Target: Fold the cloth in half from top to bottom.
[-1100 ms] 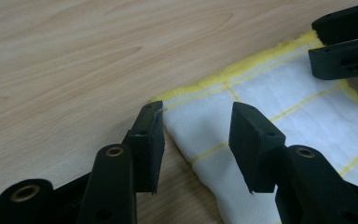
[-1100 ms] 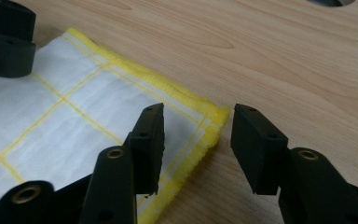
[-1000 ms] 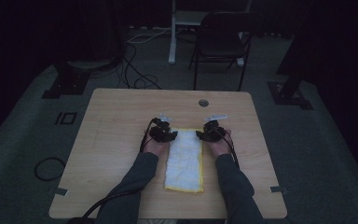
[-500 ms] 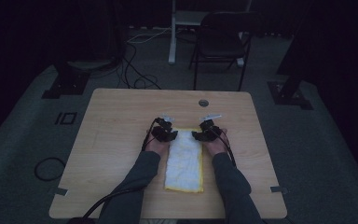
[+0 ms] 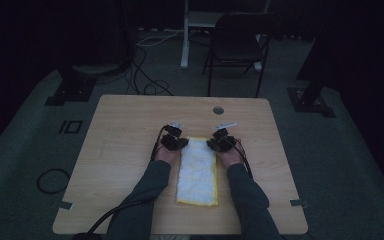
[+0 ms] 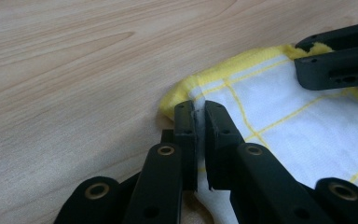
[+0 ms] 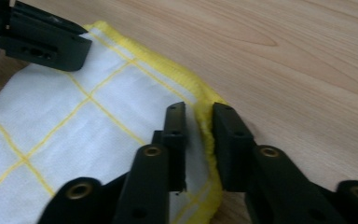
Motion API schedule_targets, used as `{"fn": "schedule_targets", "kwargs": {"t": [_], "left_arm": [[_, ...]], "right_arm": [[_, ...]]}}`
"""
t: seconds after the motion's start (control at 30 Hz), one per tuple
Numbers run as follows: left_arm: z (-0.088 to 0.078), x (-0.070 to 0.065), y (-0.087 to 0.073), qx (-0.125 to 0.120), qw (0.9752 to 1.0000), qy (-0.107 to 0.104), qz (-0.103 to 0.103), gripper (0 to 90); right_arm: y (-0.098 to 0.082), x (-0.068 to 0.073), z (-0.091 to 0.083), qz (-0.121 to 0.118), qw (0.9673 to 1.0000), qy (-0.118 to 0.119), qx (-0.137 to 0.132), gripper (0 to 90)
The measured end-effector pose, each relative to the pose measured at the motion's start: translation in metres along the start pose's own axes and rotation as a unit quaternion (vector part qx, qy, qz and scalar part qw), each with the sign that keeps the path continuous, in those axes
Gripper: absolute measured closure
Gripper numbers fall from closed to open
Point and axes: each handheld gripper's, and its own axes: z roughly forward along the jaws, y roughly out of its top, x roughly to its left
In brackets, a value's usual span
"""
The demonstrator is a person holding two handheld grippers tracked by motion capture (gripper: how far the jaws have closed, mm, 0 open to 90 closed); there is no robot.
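Note:
A white cloth [image 5: 197,170] with yellow grid lines and a yellow hem lies folded in a long strip on the wooden table [image 5: 125,130]. My left gripper [image 5: 176,142] sits at its far left corner. In the left gripper view that gripper [image 6: 200,112] is shut, pinching a raised fold of the cloth [image 6: 298,116]. My right gripper [image 5: 219,141] sits at the far right corner. In the right gripper view its jaws [image 7: 199,116] squeeze the bulging yellow hem of the cloth [image 7: 74,116]. Each gripper view also shows the other gripper across the cloth: the right gripper [image 6: 340,60] and the left gripper [image 7: 42,42].
A round grommet [image 5: 218,110] is set in the table beyond the cloth. A dark folding chair [image 5: 237,47] and loose cables [image 5: 145,75] are on the floor behind the table. Bare wood lies left and right of the hands.
The right gripper has shifted slightly left onto the cloth's far right corner. The left gripper has stayed at the far left corner.

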Motion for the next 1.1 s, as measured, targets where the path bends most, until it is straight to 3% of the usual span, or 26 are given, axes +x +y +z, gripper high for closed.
{"fn": "schedule_targets", "kwargs": {"t": [0.27,0.53,1.1], "left_arm": [[-0.001,0.003,0.0,0.002,0.9997,-0.012,-0.02,86.0],[-0.004,0.0,0.003,0.0,1.0,-0.005,-0.007,86.1],[-0.019,-0.001,0.015,-0.028,0.9996,-0.005,0.002,86.0]], "right_arm": [[0.001,0.004,0.0,-0.023,0.9997,-0.005,0.002,84.4],[0.003,0.004,-0.003,-0.023,0.9997,-0.009,-0.007,84.7],[0.015,0.002,-0.018,-0.023,0.999,-0.006,-0.037,84.9]]}}
